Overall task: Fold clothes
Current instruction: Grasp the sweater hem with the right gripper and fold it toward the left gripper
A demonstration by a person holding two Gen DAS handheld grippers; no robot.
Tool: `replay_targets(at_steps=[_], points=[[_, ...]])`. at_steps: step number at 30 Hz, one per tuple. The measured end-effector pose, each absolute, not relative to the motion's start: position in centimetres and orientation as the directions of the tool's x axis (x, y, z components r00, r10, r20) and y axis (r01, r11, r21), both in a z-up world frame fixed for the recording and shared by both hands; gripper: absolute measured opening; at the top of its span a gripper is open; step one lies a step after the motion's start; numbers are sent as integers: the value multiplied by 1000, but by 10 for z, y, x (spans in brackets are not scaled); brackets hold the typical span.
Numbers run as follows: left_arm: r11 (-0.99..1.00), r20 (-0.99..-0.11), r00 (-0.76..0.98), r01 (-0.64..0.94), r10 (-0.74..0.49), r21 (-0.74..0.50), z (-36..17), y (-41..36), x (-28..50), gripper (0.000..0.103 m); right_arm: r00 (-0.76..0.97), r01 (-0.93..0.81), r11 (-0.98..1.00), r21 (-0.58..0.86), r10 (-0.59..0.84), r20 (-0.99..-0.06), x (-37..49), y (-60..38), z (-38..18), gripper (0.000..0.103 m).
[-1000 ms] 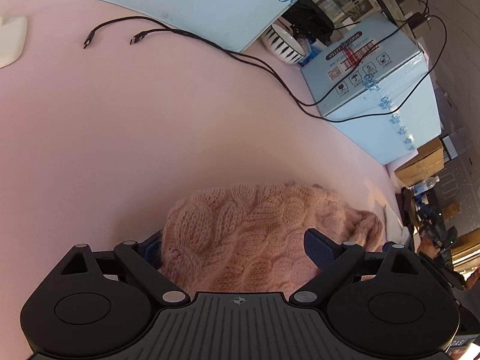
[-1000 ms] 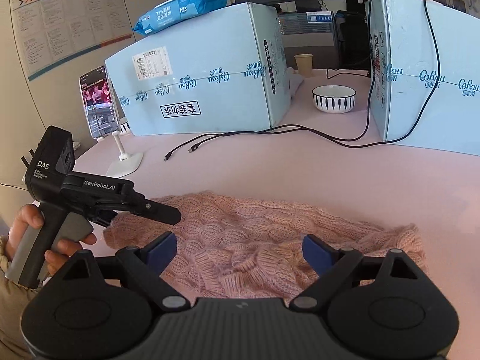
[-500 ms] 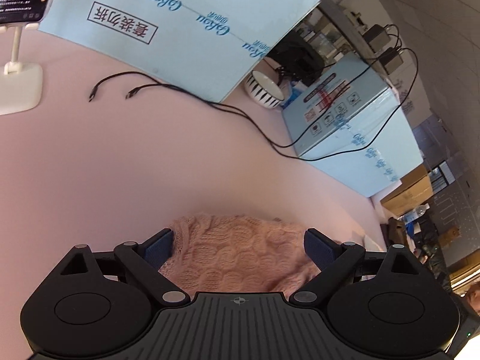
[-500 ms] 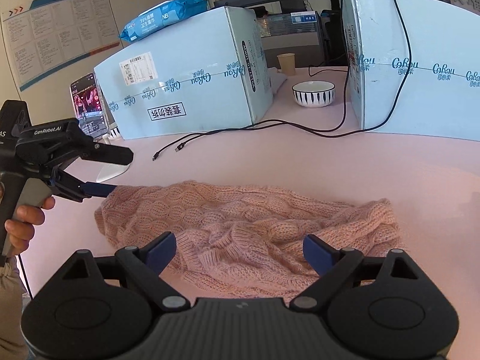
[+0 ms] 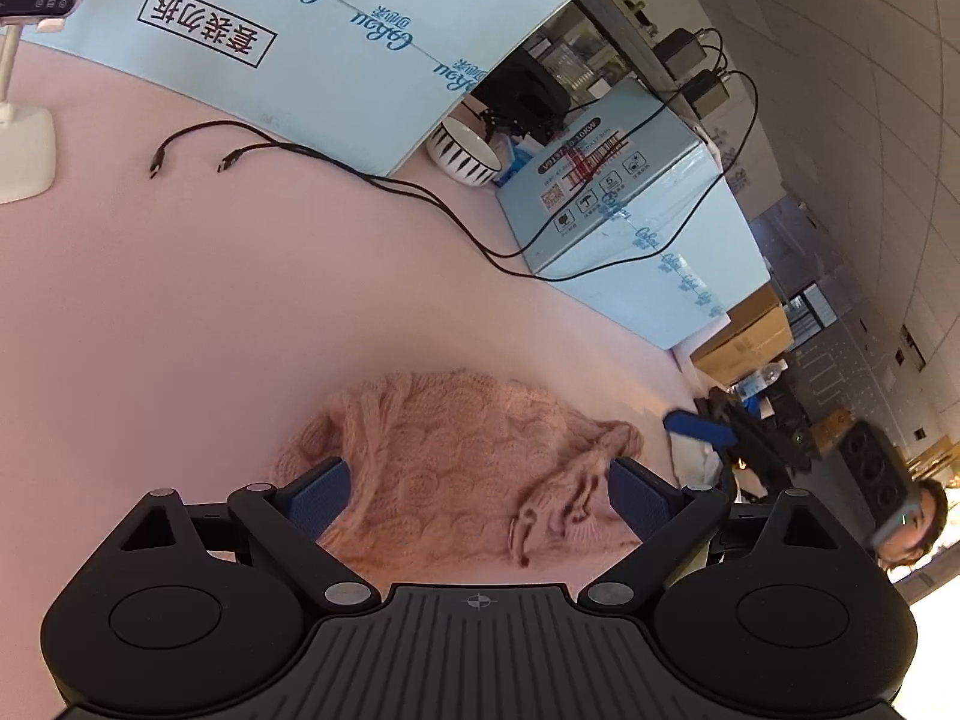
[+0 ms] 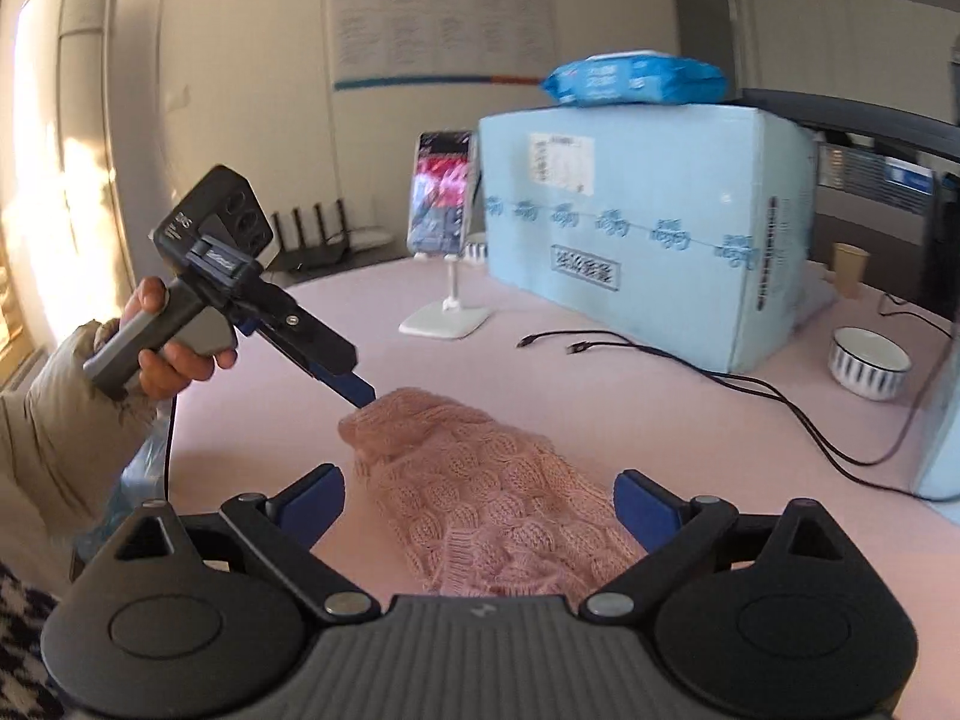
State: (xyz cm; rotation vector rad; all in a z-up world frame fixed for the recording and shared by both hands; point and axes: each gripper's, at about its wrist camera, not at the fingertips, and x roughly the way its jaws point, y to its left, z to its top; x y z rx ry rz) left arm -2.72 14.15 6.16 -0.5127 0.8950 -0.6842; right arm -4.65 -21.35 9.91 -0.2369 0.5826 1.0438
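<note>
Left claw: the black two-finger left claw [image 5: 477, 489] with blue pads is spread wide in its own view, its fingers on either side of the near part of the garment; from the right wrist view its tip [image 6: 360, 391] touches the far end of the garment, and whether it nips the knit there I cannot tell.
Right claw: the black two-finger right claw [image 6: 480, 501] with blue pads is spread wide, the garment lying between its fingers, not pinched.
Garment: the pink cable-knit sweater [image 6: 480, 492] lies bunched in a long heap on the pale pink worktop [image 6: 690, 420], running from between the right claw's fingers away to the left claw's tip.
Hand: a hand [image 6: 159, 354] in a beige sleeve grips the left claw's grey handle, left of the sweater.
Cables: two thin black cables with plug ends [image 6: 660, 354] trail over the worktop beyond the sweater.
Phone: a phone on a white stand [image 6: 444, 204] is upright beyond the sweater, screen lit.
Boxes: a large light-blue cardboard box [image 6: 648, 222] stands beyond the cables, with a blue wipes pack [image 6: 630, 78] on top.
Bowl: a white bowl with dark stripes [image 6: 867, 360] sits right of that box, past the cables.
</note>
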Motion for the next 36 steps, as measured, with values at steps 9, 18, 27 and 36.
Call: replay_targets(at_steps=[9,18,27,36], points=[[541,-420,363,363,-832,-758,35,154,-44,95,106,-892,407,195,609,-786,49,-124,56,69],[500,-386,354,333,-852,-799,8,160,-37,95,53,-953,266,148,623,-780,3,-140,86,27],[510,-409,323,351,-853,-786,1,141,-30,95,-147,-869,289,401,624,-768,9,-144,56,25],[500,-406,316,331,-858,-800,-2,136,-36,95,-99,-699,474,535,677,-729,44,-151,36,37]])
